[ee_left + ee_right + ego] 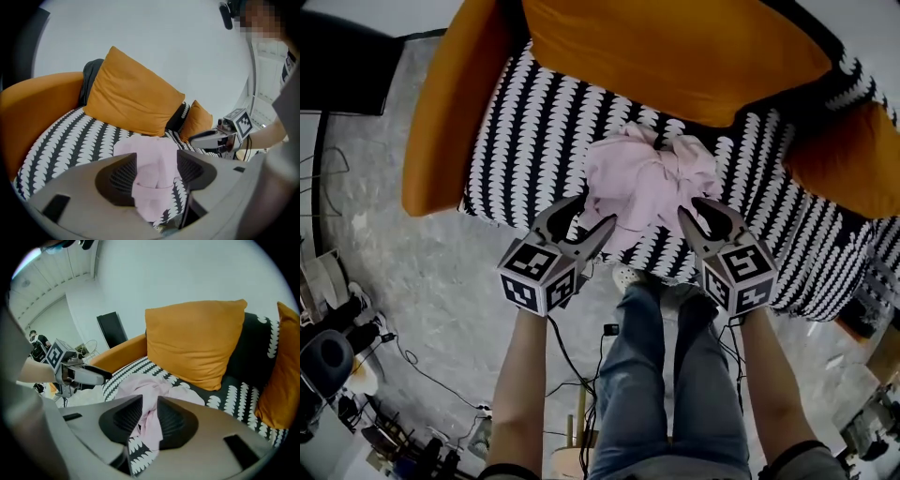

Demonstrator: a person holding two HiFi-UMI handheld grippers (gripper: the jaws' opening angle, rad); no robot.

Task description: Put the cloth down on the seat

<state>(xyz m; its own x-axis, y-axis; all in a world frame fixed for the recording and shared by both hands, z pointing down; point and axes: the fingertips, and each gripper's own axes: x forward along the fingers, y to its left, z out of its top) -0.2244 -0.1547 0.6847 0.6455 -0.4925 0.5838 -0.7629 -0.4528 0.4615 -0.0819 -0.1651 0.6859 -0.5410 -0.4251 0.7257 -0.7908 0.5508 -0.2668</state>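
Two grippers out front, above jeans-clad legs (666, 375). Left gripper (597, 210): stands with jaws wide apart at the near edge of the pink cloth (647, 178), cloth showing between them, not pinched. Right gripper (690, 205): stands half closed, with a narrow gap and cloth visible through it, no clear squeeze. Cloth: lies crumpled on the black-and-white patterned seat (534, 122), near its front edge. Farther back, an orange cushion (675, 47).
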